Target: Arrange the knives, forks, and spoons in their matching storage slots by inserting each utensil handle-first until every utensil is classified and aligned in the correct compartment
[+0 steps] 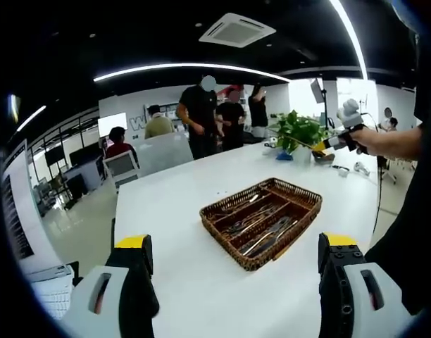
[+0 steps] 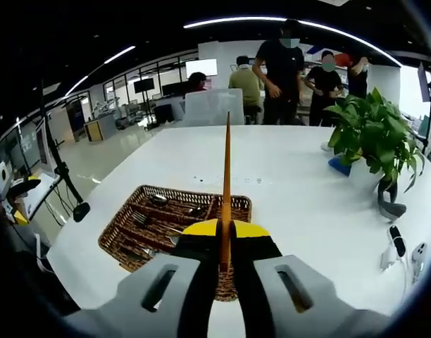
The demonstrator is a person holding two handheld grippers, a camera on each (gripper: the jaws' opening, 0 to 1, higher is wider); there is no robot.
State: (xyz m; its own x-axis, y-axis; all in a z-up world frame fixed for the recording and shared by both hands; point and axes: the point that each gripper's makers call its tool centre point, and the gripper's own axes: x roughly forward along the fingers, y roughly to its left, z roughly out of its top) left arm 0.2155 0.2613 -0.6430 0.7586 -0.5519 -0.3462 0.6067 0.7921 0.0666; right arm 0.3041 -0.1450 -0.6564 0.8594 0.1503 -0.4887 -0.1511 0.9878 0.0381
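right hand-held gripper (image 2: 225, 243) pinches a long thin orange-brown handle (image 2: 227, 183); left hand-held gripper (image 1: 236, 257) spread above wicker tray (image 1: 300, 211).

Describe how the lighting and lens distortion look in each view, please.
Left gripper view: the curved ceiling light strip glares white and bows with the fisheye; the dark woven wicker cutlery basket stays sharp on the glossy white table. Right gripper view: the long thin orange-brown stick is crisp; the green potted plant bends toward the rim.
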